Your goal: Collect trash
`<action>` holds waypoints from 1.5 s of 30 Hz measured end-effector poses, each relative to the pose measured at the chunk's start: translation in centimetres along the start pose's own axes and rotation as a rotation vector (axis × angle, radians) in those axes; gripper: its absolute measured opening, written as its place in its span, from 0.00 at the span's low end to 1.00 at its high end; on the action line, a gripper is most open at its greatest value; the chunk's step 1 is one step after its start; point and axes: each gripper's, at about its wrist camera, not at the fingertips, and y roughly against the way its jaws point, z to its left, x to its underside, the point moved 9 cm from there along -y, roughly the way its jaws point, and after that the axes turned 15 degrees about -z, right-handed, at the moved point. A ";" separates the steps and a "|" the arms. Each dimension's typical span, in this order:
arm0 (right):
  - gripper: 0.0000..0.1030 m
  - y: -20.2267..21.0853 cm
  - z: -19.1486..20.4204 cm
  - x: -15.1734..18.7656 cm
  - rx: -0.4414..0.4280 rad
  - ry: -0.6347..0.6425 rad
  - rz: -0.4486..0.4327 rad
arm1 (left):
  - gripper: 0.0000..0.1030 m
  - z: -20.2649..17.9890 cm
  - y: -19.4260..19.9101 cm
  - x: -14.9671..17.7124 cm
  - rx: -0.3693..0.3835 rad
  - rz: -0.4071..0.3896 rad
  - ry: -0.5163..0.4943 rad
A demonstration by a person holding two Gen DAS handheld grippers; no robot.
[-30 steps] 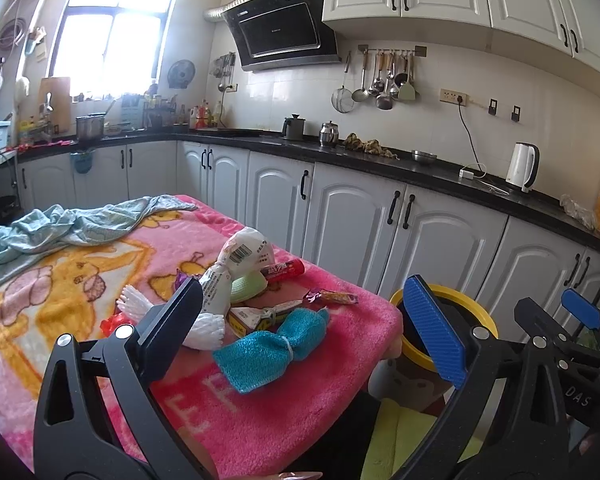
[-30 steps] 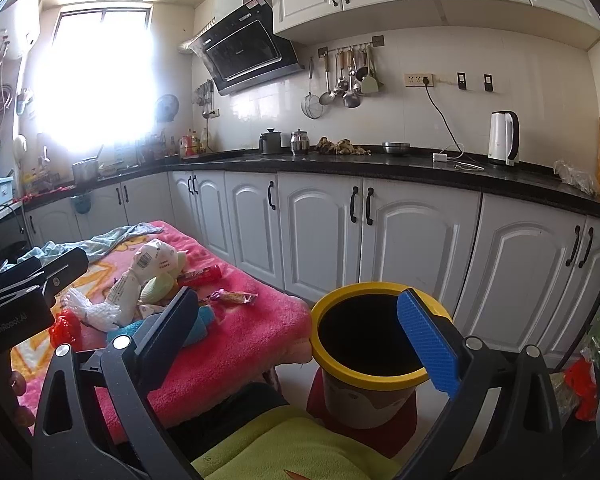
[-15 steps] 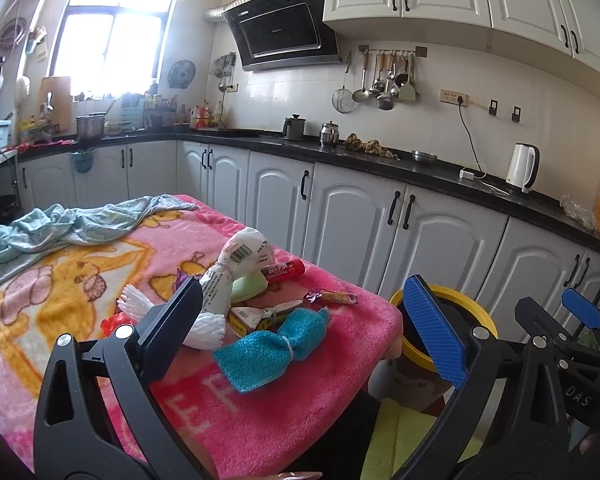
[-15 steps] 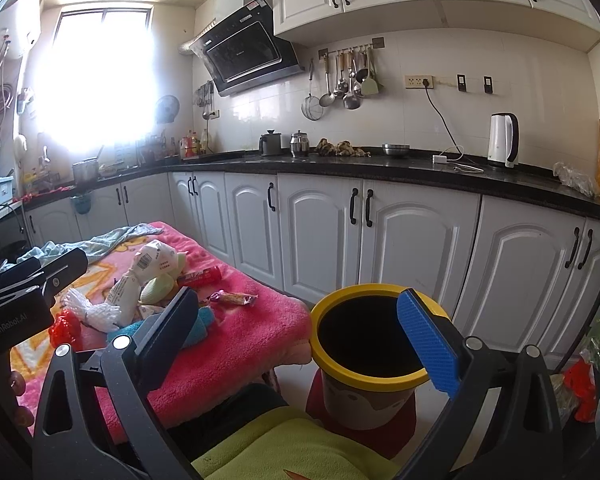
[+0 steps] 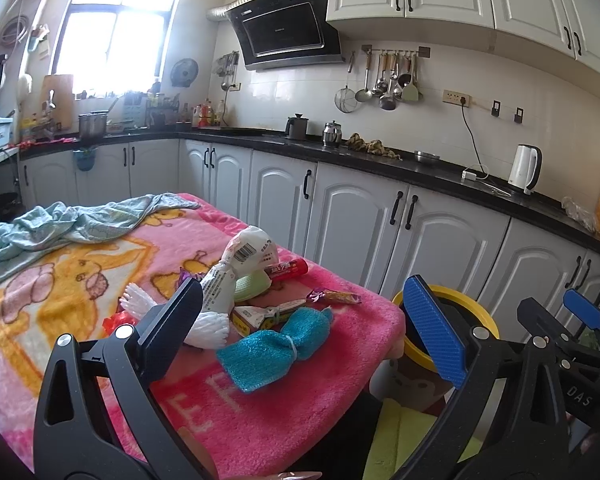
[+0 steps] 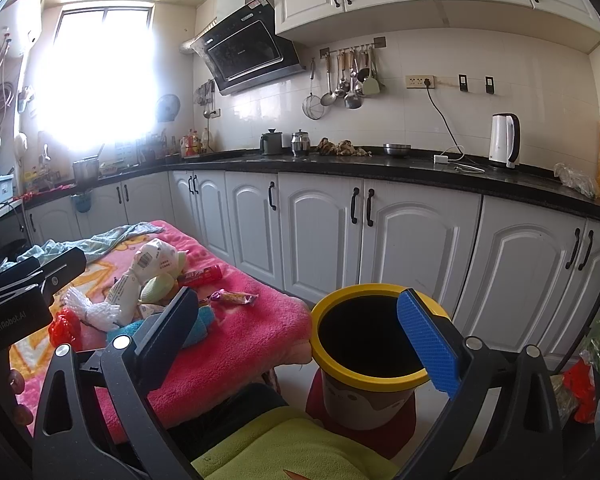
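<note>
both grippers gape empty. the trash pile (image 5: pixel 256 292) lies on the pink blanket (image 5: pixel 280 408), ahead of the left gripper (image 5: pixel 300 332), nearer than the right gripper (image 6: pixel 296 328) over the yellow-rimmed bin (image 6: pixel 364 376).

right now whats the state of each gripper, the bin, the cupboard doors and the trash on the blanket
left gripper: open, holding nothing
right gripper: open, holding nothing
yellow-rimmed bin: upright, no lid, inside too dark to tell
cabinet doors: all shut
white plastic bag: twisted, lying on the pink blanket
blue cloth: tied in the middle, lying flat
candy wrapper: lying near the blanket's edge
</note>
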 end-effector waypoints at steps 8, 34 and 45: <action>0.94 0.2 0.8 -0.8 -0.044 0.019 -0.002 | 0.90 1.8 0.0 0.2 -0.023 0.002 0.021; 0.94 -2.6 10.9 -1.3 -0.348 0.114 0.029 | 0.90 10.4 -0.4 -0.6 -0.194 0.014 0.151; 0.94 -6.3 12.6 1.0 -0.363 0.071 0.139 | 0.90 14.8 -1.3 0.4 -0.260 0.066 0.206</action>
